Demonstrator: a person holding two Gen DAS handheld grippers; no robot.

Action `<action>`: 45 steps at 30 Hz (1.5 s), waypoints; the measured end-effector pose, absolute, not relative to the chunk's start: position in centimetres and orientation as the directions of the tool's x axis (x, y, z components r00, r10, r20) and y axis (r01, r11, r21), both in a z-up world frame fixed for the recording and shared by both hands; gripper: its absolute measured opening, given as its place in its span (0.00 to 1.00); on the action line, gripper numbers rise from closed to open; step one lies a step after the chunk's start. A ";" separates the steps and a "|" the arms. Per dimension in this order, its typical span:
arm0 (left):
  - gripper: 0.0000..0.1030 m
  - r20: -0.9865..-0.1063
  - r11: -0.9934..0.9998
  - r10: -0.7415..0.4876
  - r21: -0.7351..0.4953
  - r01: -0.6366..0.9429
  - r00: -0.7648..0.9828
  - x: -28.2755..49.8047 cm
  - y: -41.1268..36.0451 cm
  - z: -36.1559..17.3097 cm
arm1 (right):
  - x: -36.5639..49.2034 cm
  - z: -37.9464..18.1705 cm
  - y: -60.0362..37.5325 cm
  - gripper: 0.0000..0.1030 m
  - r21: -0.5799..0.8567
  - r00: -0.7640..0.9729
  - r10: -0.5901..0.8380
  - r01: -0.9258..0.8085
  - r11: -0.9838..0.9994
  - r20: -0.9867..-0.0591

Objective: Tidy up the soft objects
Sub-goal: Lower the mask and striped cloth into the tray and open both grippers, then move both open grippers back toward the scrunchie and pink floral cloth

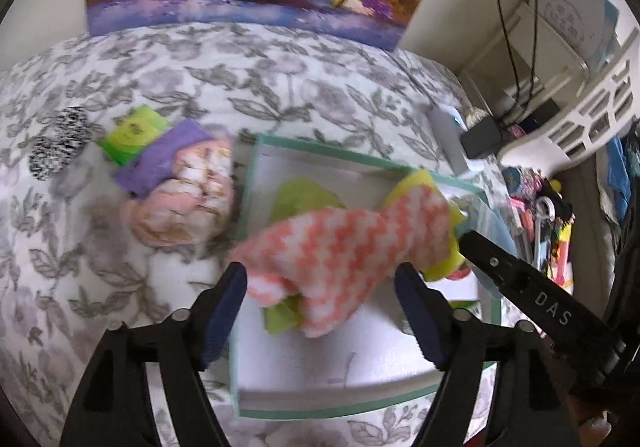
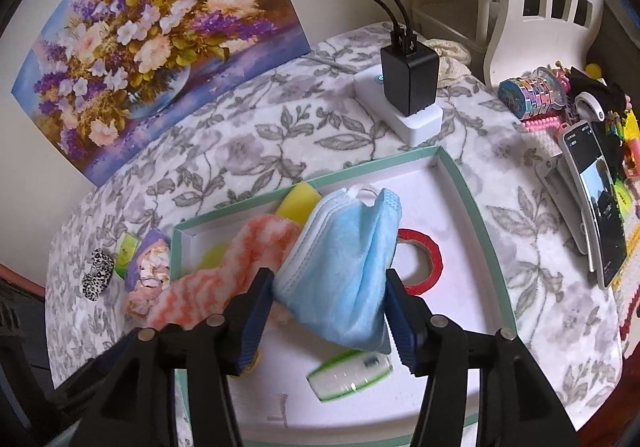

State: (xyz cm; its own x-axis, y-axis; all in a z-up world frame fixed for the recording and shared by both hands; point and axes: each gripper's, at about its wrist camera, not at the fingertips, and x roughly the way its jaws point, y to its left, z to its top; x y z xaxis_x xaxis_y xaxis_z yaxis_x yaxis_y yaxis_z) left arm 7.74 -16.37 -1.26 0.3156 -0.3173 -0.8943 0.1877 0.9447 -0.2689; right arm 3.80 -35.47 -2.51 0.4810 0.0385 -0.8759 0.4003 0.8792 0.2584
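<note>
A worktop (image 2: 248, 143) covered by a white cloth printed with grey leaves and flowers is seen, with a flower painting (image 2: 140, 43) propped against the wall behind it. A shallow white box with a mint-green rim (image 2: 468, 191) lies on the cloth. Inside it are found a roll of red tape (image 2: 434, 259), a yellow sponge (image 2: 298, 201), a small green-and-white tube (image 2: 352, 373) and a pink-and-white zigzag cloth (image 1: 344, 243), which is draped over the box's left rim.

The left hand-held gripper (image 1: 322, 311) is held over the box with its jaws apart; the zigzag cloth lies between the blue pads (image 1: 224, 311) but is not pressed by them. The right hand-held gripper (image 2: 328, 321) is positioned over the middle of the box with a stack of folded blue face masks (image 2: 344, 267) between its jaws; whether the pads are pressing on the stack cannot be told.

Left of the box, on the cloth, a peach floral fabric bundle (image 1: 188, 199), a purple cloth (image 1: 168, 159), a green packet (image 1: 134, 133) and a black-and-white scrunchie (image 1: 60, 143) are grouped. A black charger (image 2: 408, 81) is plugged into a white power strip (image 2: 416, 123) behind the box.
</note>
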 end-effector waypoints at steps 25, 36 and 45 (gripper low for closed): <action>0.94 -0.915 0.987 -0.077 -0.125 -0.097 0.396 9.1 -9.0 -1.3 | 4.6 -3.2 -32.5 1.00 0.176 0.462 0.024 0.289 0.941 -0.887; 0.94 -0.921 0.988 -0.040 -0.095 -0.125 0.387 9.3 -8.3 -1.6 | 4.8 -3.4 -32.0 1.00 0.149 0.451 0.014 0.266 0.952 -0.893; 0.94 -0.914 0.989 0.011 -0.049 -0.138 0.405 9.5 -7.6 -1.0 | 4.7 -2.2 -30.8 1.00 0.156 0.473 0.024 0.243 0.957 -0.881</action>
